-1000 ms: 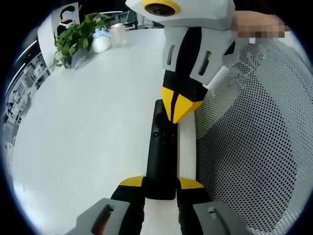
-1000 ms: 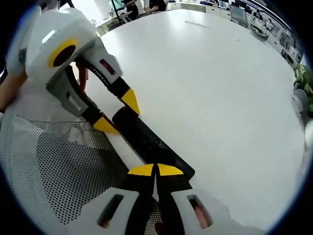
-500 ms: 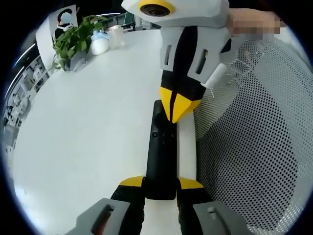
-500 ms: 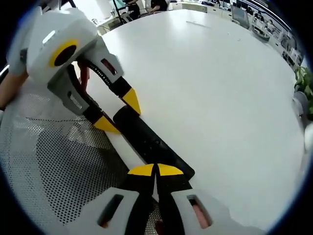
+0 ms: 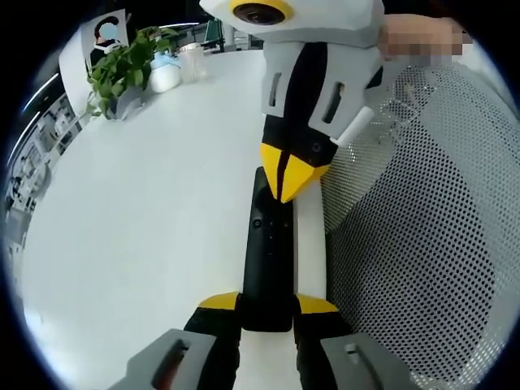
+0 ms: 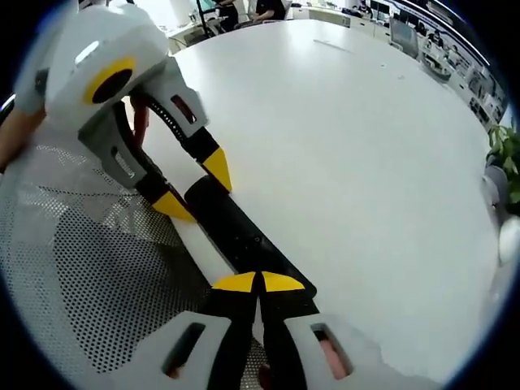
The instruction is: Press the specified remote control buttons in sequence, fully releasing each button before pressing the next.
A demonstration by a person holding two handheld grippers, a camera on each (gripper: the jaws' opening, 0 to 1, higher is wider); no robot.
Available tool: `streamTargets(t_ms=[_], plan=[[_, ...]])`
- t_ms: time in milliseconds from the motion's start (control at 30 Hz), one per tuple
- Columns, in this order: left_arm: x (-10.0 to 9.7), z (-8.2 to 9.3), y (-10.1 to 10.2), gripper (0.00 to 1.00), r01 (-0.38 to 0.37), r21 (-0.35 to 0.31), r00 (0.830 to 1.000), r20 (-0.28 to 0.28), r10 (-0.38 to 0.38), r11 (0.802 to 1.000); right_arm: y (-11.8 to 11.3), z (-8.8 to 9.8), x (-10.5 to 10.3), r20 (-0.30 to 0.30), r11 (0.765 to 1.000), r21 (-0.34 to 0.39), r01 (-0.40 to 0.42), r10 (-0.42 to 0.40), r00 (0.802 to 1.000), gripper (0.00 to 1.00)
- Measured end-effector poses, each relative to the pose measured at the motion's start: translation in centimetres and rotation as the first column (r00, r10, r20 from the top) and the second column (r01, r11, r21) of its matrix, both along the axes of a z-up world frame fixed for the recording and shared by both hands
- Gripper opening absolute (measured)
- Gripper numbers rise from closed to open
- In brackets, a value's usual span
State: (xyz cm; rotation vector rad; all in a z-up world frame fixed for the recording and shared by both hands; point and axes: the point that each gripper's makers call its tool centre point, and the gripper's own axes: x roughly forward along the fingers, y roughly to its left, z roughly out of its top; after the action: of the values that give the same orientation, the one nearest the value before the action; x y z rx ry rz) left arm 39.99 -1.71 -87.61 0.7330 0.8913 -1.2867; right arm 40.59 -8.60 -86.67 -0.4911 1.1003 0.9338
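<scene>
Left tool [image 5: 266,305] clamps near end of black remote [image 5: 268,252] at white tabletop [image 5: 146,211] edge. Right tool [image 6: 258,282], tips together, touches its far end. Potted plant [image 5: 122,69] beyond.

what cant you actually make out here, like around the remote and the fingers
- Left gripper view: the remote's far end is hidden under the right gripper's shut yellow tips, so which button they touch is unclear.
- Right gripper view: the remote's near end is covered by the right gripper.
- Both views: button markings are too small to read.
</scene>
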Motion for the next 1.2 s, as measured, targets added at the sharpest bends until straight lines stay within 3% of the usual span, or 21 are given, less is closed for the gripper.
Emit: streamTargets(t_ms=[867,1200], plan=[[0.04,0.0,-0.02,0.24,-0.009,-0.005,1.0,-0.008,0.009,1.0,0.42,-0.13,0.47,0.082,0.995,-0.025,-0.097,0.099,0.992,0.0],[0.05,0.01,-0.04,0.24,-0.006,-0.001,1.0,-0.006,0.006,1.0,0.43,-0.12,0.53,0.079,0.998,-0.011,-0.066,0.066,0.995,0.0]])
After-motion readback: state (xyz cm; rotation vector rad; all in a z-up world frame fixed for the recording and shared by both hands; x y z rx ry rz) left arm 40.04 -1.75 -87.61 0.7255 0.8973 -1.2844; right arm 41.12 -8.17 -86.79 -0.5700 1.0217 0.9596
